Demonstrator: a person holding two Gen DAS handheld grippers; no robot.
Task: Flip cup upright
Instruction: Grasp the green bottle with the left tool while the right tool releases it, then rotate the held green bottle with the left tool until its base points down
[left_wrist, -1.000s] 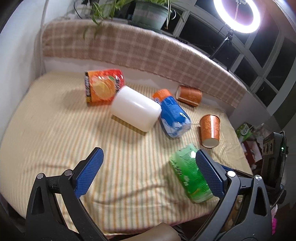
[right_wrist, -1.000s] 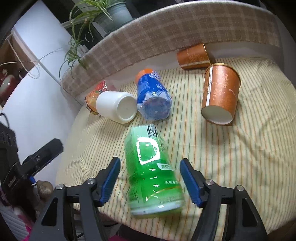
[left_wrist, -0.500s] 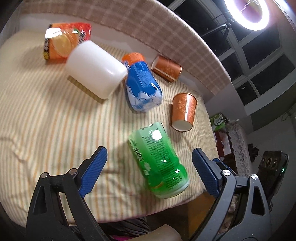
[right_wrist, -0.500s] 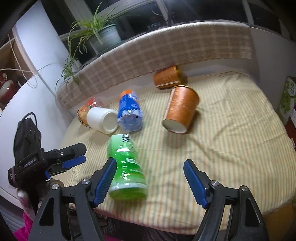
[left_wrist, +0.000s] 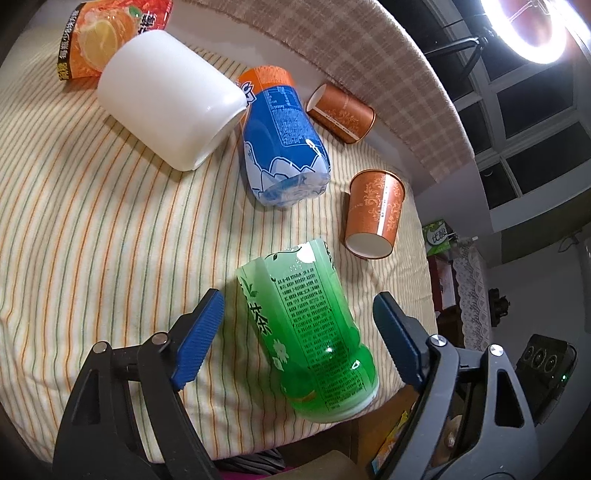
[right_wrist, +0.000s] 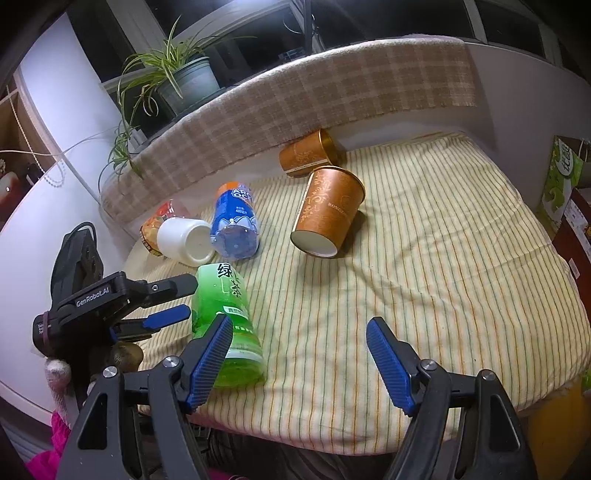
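Two orange paper cups lie on their sides on the striped cloth: the nearer one (left_wrist: 373, 218) (right_wrist: 327, 214) with its base toward me, the farther one (left_wrist: 341, 112) (right_wrist: 308, 155) by the plaid ledge. A white cup (left_wrist: 170, 99) (right_wrist: 184, 242) also lies on its side. My left gripper (left_wrist: 299, 343) (right_wrist: 192, 297) is open, its blue fingers on either side of a lying green bottle (left_wrist: 306, 325) (right_wrist: 221, 306) without touching it. My right gripper (right_wrist: 301, 354) is open over bare cloth, well short of the nearer orange cup.
A blue bottle (left_wrist: 280, 136) (right_wrist: 234, 225) and an orange packet (left_wrist: 110, 37) (right_wrist: 155, 225) lie beside the white cup. The striped cloth (right_wrist: 443, 258) drops off at the near edge. A plaid ledge (right_wrist: 332, 88) with a potted plant (right_wrist: 184, 81) closes the back.
My left gripper has swung right and closer, so the green bottle now lies between its fingers. My right gripper has pulled back and right, away from that bottle. Both stay open.
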